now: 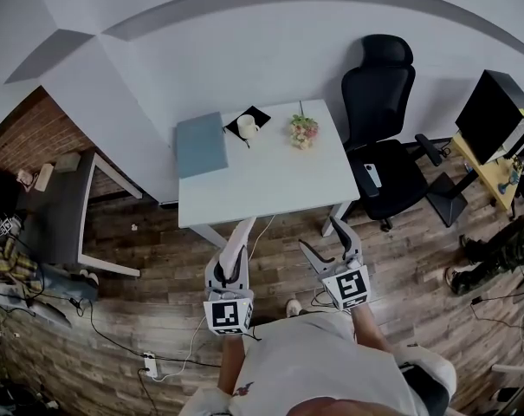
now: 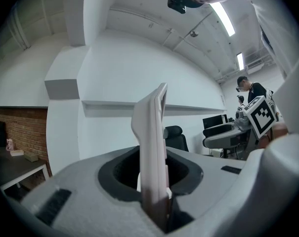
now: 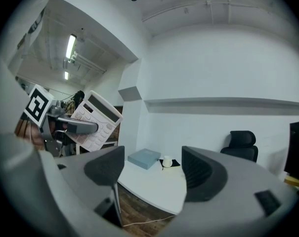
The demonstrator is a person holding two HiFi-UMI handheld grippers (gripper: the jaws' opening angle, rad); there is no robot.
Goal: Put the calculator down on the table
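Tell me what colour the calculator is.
The calculator is pale pink, and it shows best in the right gripper view.

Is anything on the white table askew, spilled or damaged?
Nothing looks spilled or broken. Only the black mat under the cup lies turned cornerwise to the edges of the table; the book and flowers look orderly.

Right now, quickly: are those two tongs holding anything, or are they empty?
Left tongs: closed on the calculator.
Right tongs: open, holding nothing.
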